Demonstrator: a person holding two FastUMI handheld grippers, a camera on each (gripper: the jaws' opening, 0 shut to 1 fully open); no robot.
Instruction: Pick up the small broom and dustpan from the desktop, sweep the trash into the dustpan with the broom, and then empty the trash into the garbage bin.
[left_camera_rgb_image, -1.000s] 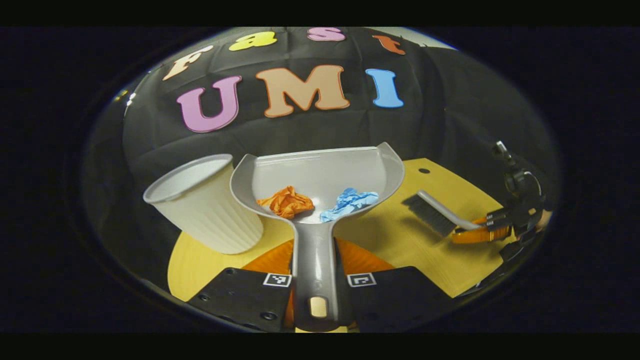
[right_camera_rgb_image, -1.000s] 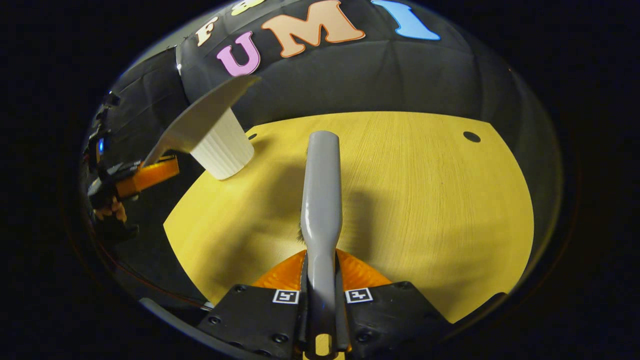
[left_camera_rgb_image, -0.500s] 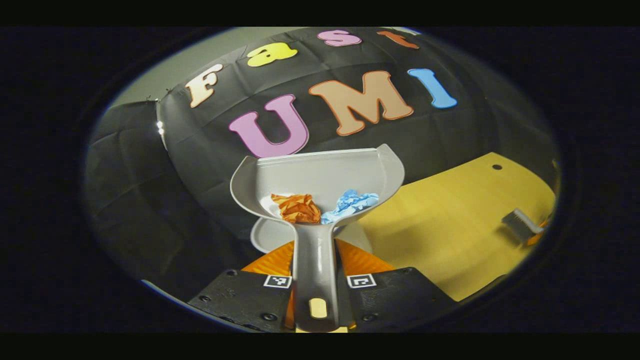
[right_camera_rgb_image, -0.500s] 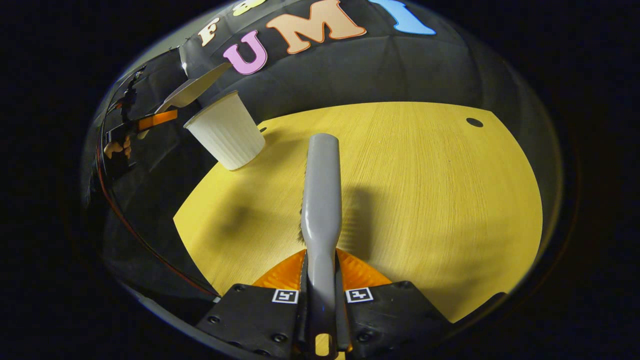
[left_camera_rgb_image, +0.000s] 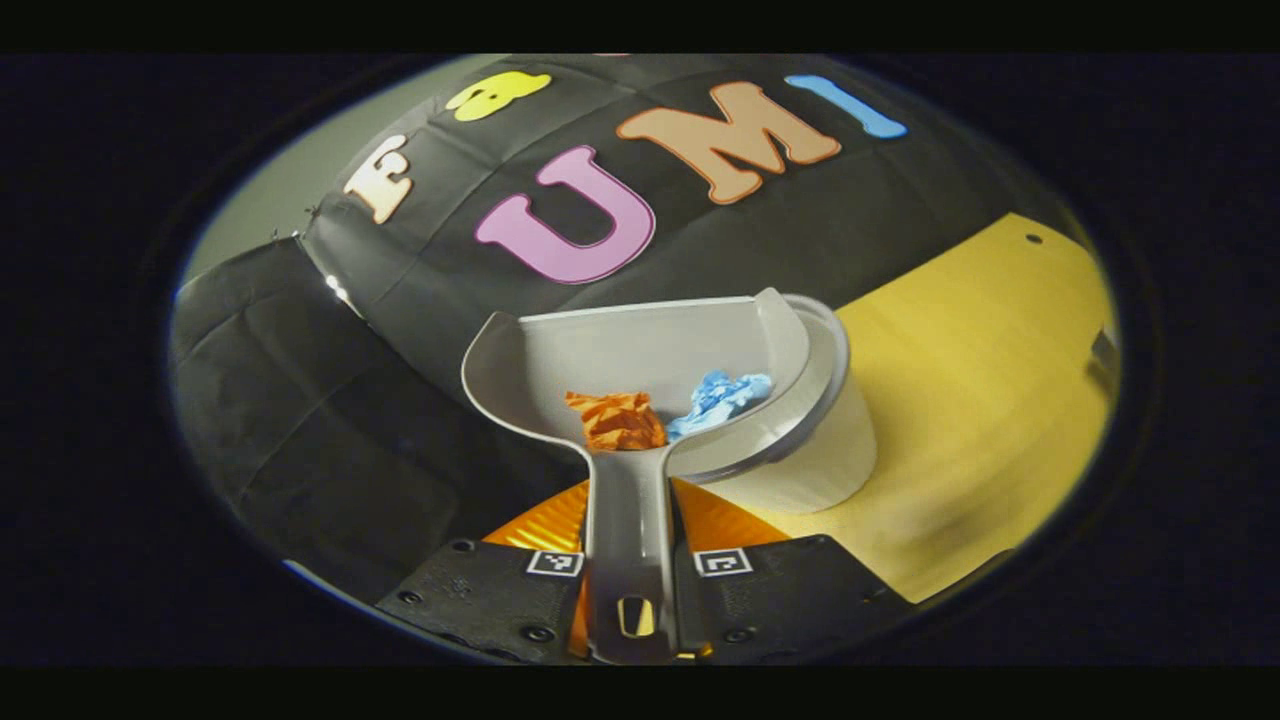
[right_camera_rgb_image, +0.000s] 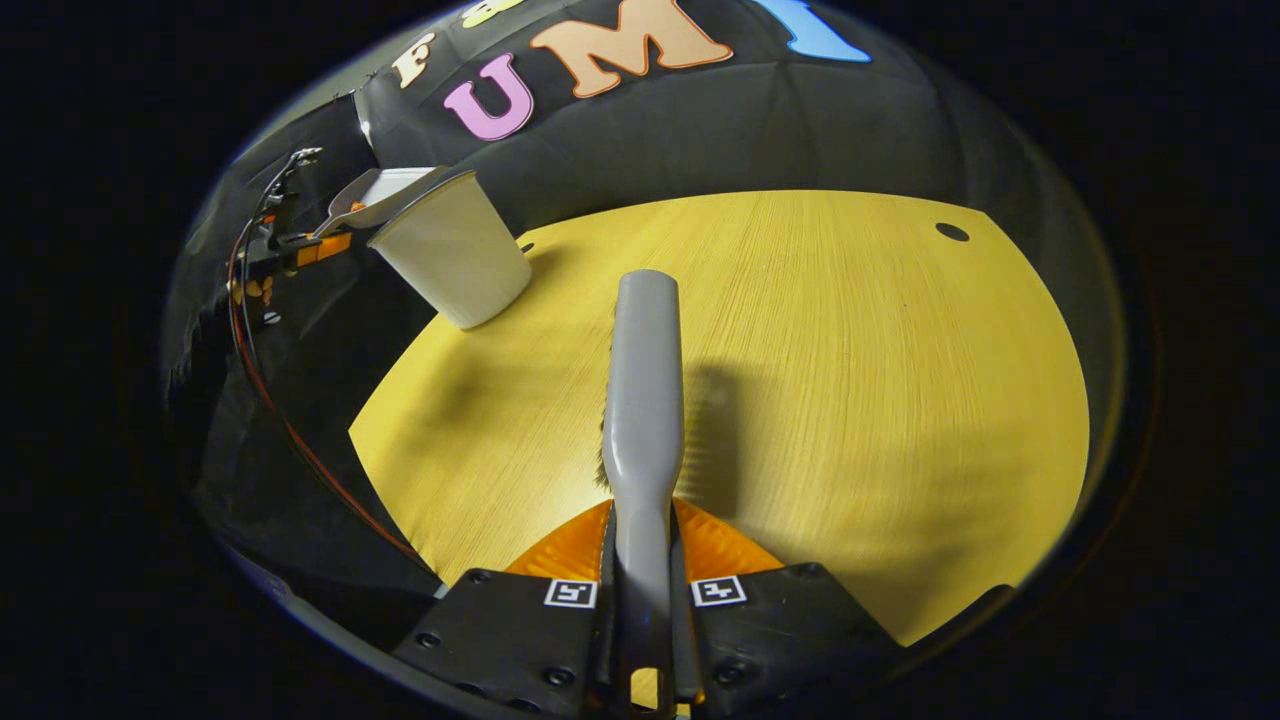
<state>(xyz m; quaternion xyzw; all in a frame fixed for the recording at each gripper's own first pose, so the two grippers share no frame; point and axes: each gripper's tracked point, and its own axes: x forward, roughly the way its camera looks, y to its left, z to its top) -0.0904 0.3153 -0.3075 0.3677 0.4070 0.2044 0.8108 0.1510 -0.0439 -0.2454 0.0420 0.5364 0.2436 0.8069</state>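
Over the counter's (right_camera_rgb_image: 820, 380) far-left corner: dustpan (left_camera_rgb_image: 640, 360), handle clamped in the left gripper's (left_camera_rgb_image: 632, 575) fingers, mouth pointing away, overlapping the bin's (left_camera_rgb_image: 835, 440) rim. Orange wad (left_camera_rgb_image: 615, 420) and blue wad (left_camera_rgb_image: 722, 392) sit at the pan's heel. Broom (right_camera_rgb_image: 643, 390): held by the right gripper (right_camera_rgb_image: 643, 600), well apart.

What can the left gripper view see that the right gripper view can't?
Left gripper view: the inside of the dustpan, with an orange paper ball and a blue paper ball lying in it, and the left gripper shut on its handle.

Right gripper view: the broom, seen from behind, gripped by the right gripper above the table; the bare middle of that table; a red cable at the left.

Both: the white garbage bin at the table's edge, with the dustpan over its rim.
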